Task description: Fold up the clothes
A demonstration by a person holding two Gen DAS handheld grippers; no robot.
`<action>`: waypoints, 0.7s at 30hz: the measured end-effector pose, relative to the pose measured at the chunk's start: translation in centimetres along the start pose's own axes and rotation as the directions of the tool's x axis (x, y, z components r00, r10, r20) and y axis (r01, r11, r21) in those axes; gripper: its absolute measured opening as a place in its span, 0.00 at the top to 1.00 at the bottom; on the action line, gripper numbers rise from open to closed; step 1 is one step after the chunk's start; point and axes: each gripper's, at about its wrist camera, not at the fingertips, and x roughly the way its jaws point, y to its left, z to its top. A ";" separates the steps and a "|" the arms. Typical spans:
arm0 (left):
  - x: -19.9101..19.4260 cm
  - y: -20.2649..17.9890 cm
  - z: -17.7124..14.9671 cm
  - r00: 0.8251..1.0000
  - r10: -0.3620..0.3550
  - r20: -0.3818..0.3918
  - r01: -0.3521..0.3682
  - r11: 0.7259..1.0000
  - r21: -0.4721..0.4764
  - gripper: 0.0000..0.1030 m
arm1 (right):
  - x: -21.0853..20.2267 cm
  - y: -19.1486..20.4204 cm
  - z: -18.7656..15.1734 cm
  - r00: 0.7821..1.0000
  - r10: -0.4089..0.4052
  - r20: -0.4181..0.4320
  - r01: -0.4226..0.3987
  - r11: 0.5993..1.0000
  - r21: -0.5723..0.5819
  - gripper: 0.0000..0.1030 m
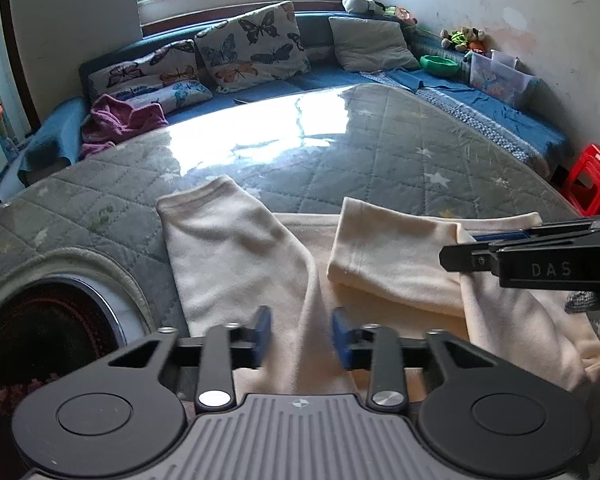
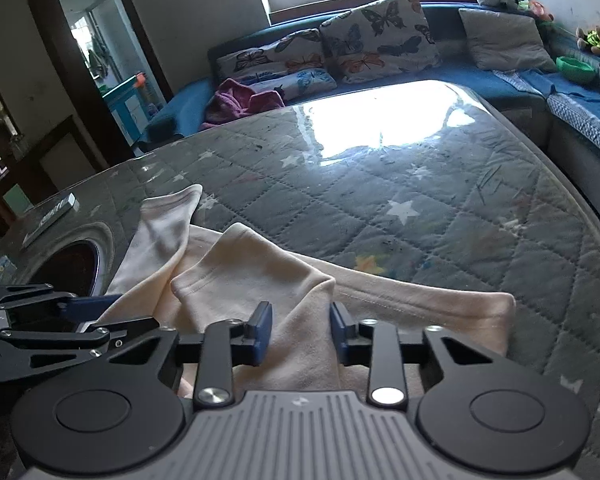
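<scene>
Left tongs (image 1: 301, 337) agape | right tongs (image 2: 301, 333) too (cream garment (image 1: 236, 252) beneath)

The garment (image 1: 236, 248) at the table's near edge is plain cream, with no print. The table (image 1: 380, 152) wears a grey-green quilted cover stitched in diamonds and dotted with white stars, 1 yellow star among them. Both the left gripper (image 1: 300, 338) and the right gripper (image 2: 300, 334) are black with blue pads and a ribbed grey body. Past the far edge, the sofa (image 1: 300, 80) is blue; 3 cushions (image 1: 256, 46) show butterflies on cream, 1 cushion (image 1: 370, 42) is plain grey. A purple cloth (image 1: 120, 120) lies at the far-left corner, a red stool (image 1: 592, 178) at the right edge.
</scene>
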 end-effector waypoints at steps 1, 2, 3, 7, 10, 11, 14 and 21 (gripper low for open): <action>0.0 0.1 -0.1 1.000 -0.005 0.001 0.005 1.000 -0.002 0.78 | 0.0 0.1 -0.1 1.000 -0.004 0.001 0.004 1.000 -0.006 0.83; 0.0 0.2 -0.2 1.000 -0.009 0.002 0.009 1.000 -0.003 0.82 | 0.0 0.2 -0.1 1.000 -0.007 0.003 0.007 1.000 -0.013 0.86; -0.1 0.3 -0.2 1.000 -0.011 0.007 0.011 1.000 -0.006 0.85 | -0.1 0.3 -0.1 1.000 -0.011 0.013 0.011 1.000 -0.019 0.92; -1.1 0.9 -0.4 1.000 -0.008 0.029 0.009 1.000 -0.028 0.92 | -1.4 0.2 -0.3 0.998 -0.019 0.056 0.020 0.999 -0.026 0.94; -2.3 1.5 -0.6 0.999 0.001 0.054 0.002 0.999 -0.053 0.93 | -2.9 0.2 -0.5 0.995 -0.029 0.099 0.032 0.999 -0.026 0.94; -2.9 1.8 -0.7 0.998 0.006 0.064 -0.002 0.998 -0.061 0.93 | -3.6 0.3 -0.6 0.993 -0.033 0.116 0.037 0.999 -0.030 0.94; -4.7 2.7 -1.2 0.995 0.020 0.096 -0.011 0.995 -0.095 0.94 | -5.6 0.5 -1.0 0.986 -0.047 0.162 0.053 0.998 -0.037 0.94; -9.7 5.2 -3.6 0.987 0.055 0.151 -0.031 0.987 -0.156 0.96 | -12.5 -0.8 -3.4 0.952 -0.103 0.287 0.107 0.994 0.000 0.94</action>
